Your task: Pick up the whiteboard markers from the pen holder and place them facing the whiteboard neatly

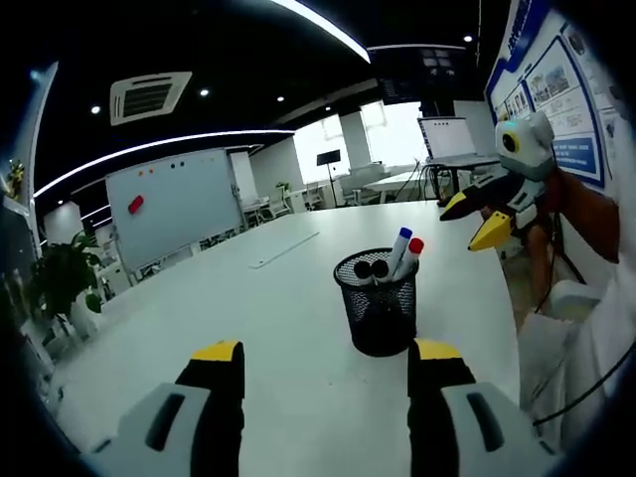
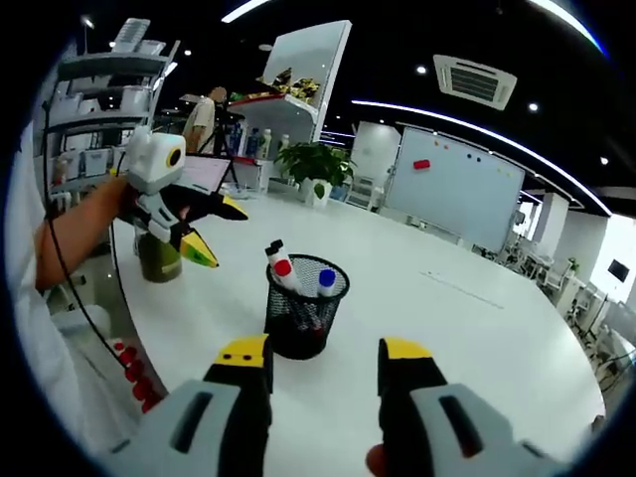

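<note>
Hovering apart, both grippers (image 1: 326,373) (image 2: 323,373) face the pen holder (image 1: 378,303).

2 markers (image 1: 404,248) – 1 pen holder (image 1: 378,303) – 2 grippers (image 1: 323,383)

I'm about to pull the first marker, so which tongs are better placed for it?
Probably the left tongs: open, squarely facing the pen holder and its markers. The right tongs face it too, slightly off-centre.

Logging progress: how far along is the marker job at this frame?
Nothing done yet. The markers stand in the black mesh pen holder on the white table. In hand: nothing; the left gripper and right gripper are both open and empty, short of the holder. Left: every pick and placement facing the whiteboard.
</note>
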`<state>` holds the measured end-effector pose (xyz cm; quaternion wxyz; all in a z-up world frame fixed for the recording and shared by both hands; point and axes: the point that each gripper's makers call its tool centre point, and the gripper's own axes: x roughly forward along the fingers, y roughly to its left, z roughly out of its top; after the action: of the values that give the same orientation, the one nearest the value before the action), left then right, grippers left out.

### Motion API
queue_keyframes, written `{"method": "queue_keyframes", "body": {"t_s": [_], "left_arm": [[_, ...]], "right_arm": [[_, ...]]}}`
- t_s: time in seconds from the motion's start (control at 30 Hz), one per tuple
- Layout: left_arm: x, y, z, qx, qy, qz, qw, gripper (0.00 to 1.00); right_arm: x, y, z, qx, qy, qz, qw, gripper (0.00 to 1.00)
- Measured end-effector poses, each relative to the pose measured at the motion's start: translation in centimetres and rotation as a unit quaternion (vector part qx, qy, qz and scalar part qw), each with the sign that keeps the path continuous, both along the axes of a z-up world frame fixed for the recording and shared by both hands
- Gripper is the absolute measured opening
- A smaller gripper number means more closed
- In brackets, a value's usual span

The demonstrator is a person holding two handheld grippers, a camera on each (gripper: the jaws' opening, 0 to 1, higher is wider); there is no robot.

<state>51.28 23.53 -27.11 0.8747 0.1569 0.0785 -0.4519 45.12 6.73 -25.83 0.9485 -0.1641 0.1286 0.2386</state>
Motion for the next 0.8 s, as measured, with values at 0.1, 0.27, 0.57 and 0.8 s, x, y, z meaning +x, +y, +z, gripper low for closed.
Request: {"method": "queue_keyframes", "body": {"t_s": [0.1,0.27,0.57,0.8], "left_arm": [[0.2,0.1,0.0,0.0,-0.001,0.0,1.0,0.68],[0.1,0.0,0.0,0.001,-0.004,0.0,1.0,0.68],[-0.1,-0.1,0.1,0.001,-0.004,0.0,1.0,0.68],[-0.2,-0.2,0.3,-0.005,-0.001,-0.001,1.0,0.68]], "right_arm": [[-0.1,0.5,0.4,0.005,-0.005,0.01,0.9999,0.42],[-0.3,1.0,0.6,0.016,-0.004,0.015,0.9997,0.42],[-0.2,1.7,1.5,0.028,-0.013,0.019,0.9993,0.41],[-0.2,3.3,3.2,0.057,-0.039,0.031,0.9971,0.4]]}}
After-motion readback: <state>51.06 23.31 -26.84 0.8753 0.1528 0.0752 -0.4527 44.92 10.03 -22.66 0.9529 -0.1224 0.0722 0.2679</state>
